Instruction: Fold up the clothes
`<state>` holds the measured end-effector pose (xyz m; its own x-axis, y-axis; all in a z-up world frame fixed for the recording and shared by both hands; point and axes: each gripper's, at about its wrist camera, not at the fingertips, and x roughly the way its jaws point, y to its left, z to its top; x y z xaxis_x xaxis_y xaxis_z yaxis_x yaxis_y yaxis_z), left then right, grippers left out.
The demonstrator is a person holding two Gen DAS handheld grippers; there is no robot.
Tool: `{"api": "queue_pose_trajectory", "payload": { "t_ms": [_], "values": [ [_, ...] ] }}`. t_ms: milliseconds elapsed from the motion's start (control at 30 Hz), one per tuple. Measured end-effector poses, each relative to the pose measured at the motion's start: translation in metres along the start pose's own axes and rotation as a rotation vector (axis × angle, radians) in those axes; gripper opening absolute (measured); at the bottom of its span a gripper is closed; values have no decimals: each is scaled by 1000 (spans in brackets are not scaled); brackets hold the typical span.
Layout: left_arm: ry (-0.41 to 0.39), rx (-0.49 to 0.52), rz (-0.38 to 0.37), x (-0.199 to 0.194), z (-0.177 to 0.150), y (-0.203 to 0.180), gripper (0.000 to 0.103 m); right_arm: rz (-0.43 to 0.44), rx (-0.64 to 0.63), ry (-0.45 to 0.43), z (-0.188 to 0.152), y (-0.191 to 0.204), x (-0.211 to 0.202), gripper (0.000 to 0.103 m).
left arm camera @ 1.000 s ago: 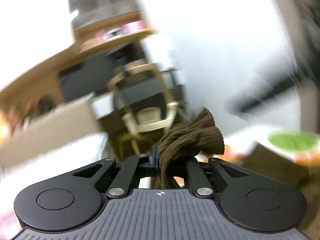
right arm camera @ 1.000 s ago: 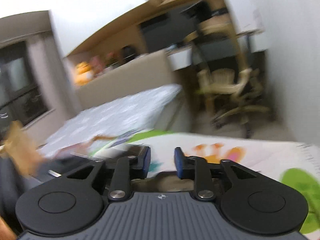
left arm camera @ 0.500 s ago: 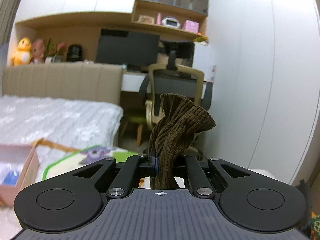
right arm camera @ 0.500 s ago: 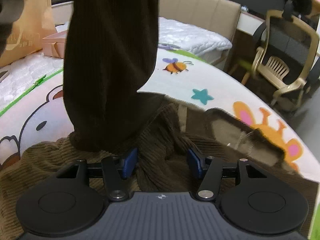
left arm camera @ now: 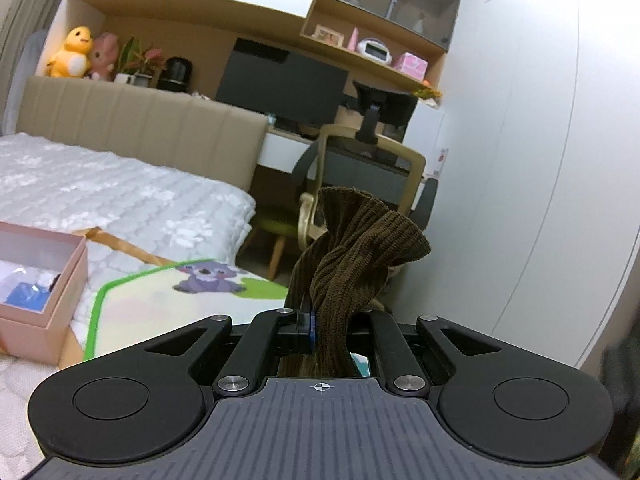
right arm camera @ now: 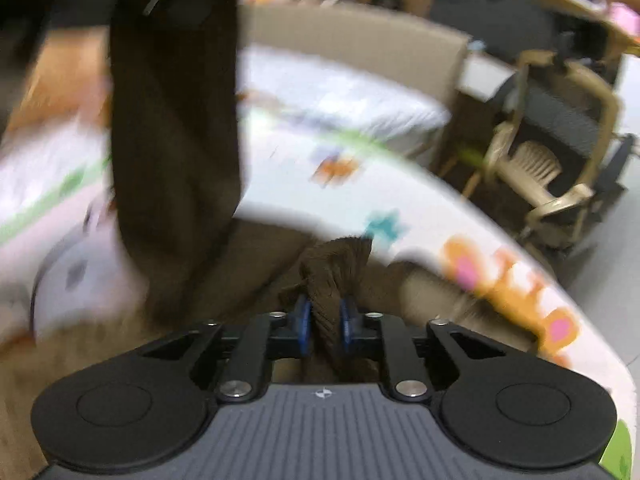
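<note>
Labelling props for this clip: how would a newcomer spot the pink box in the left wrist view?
Start at the white quilted bed. At its near left edge, beside the green-bordered cartoon mat, sits the pink box. It is the only open, lidless container there, with blue items inside.

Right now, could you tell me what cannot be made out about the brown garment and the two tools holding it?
- Left wrist view: the left tool grips a bunch of the brown corduroy garment; everything hanging below is hidden behind the tool body.
- Right wrist view: motion blur smears the right tool's surroundings; the garment's type and its full layout on the cartoon mat are unreadable.
- The hanging part's top is cut off by the frame edge.
</note>
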<state>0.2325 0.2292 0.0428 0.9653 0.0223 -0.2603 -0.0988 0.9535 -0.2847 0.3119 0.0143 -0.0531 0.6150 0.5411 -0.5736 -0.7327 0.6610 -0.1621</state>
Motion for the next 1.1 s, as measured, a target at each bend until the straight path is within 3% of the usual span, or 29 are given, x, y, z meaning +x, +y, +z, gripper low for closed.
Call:
{"api": "queue_pose_trajectory", "payload": {
  "t_ms": [133, 300, 367, 400, 500, 567, 700, 767, 833, 900, 967, 1100],
  "values": [
    [5, -4, 4, 3, 2, -1, 8, 58, 19, -119, 31, 4, -22, 13],
    [17, 2, -5, 0, 8, -9, 8, 76, -44, 2, 6, 25, 8, 15],
    [21, 23, -7, -2, 11, -17, 8, 104, -6, 38, -10, 20, 14, 23],
    [22, 34, -9, -2, 13, -23, 8, 119, 19, 37, -15, 15, 12, 34],
    [30, 68, -25, 3, 19, -46, 8, 131, 102, -71, -20, -15, -25, 62],
    [42, 93, -50, 11, 21, -68, 8, 91, 158, -150, -25, -42, -56, 67],
    [98, 121, -157, 39, 14, -124, 10, -33, 265, -217, -42, -93, -95, 69],
    [143, 128, -224, 53, 5, -151, 19, -87, 323, -225, -56, -113, -110, 70],
    [191, 133, -289, 62, -5, -173, 42, -110, 392, -223, -69, -132, -116, 74],
    [209, 134, -323, 65, -12, -183, 54, -110, 467, -215, -83, -146, -120, 76],
    [212, 134, -320, 65, -15, -182, 58, -105, 527, -203, -93, -154, -122, 76],
    [212, 118, -263, 58, -15, -153, 77, -70, 607, -181, -100, -164, -109, 76]
  ]
}}
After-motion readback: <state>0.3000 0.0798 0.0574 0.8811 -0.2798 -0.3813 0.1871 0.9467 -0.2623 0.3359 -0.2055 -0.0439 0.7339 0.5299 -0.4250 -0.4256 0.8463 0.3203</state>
